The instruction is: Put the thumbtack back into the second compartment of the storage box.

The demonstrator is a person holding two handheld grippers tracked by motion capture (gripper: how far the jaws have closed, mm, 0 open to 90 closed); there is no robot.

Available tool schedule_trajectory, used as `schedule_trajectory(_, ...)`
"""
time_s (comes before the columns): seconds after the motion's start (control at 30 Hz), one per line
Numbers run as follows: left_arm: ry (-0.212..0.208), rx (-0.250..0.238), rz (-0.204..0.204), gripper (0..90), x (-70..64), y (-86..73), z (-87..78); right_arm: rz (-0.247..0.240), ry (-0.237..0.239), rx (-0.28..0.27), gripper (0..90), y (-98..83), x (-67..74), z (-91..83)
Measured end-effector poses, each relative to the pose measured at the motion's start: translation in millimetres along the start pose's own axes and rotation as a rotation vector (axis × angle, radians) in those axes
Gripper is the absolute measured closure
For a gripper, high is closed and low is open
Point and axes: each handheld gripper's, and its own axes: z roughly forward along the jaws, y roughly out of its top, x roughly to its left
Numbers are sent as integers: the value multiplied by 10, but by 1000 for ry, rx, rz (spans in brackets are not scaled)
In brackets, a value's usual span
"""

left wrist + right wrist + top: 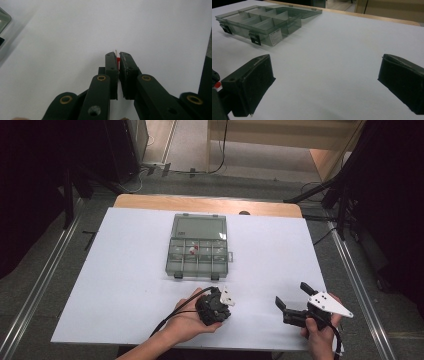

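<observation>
Red-and-white small part (117, 59) is sitting pinched between the two black jaws of the left gripper (118, 58), and in the left gripper view those jaws are standing almost together, clamped on it just above the white table (75, 30), with only a sliver of red and a thin pale edge peeking out at the tips. Judging by how little of it is showing, it is looking tiny, light and stiff, likely smooth plastic, so it is probably apt to slip or flick out if the squeeze is loosened; holding it deep across its middle, as the pads are doing now, seems the safest grip. In the high view the left gripper (223, 296) is resting in the person's left hand (192, 317) near the front edge of the table, with the clear compartment box (197, 247) lying open well beyond it, its lid folded back and a small red-and-white piece (194, 249) already sitting in one of the middle compartments. The right gripper (292, 296) is being held off to the right, jaws spread wide apart and holding nothing. In the right gripper view those two jaws are standing far apart over bare tabletop, the box (264, 23) lying farther off at upper left, and a dot of red (217, 85) is showing at the left edge beside the other gripper.
</observation>
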Motion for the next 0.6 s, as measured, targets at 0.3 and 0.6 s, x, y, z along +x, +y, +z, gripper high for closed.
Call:
schedule_trajectory(0.3, 2, -5, -14, 855, 97, 17, -62, -1, -2, -2, 3, 1, -4, 2)
schedule_trajectory(0.6, 6, -29, -48, 855, 238, 7, -173, -3, -2, 2, 3, -2, 10, 15)
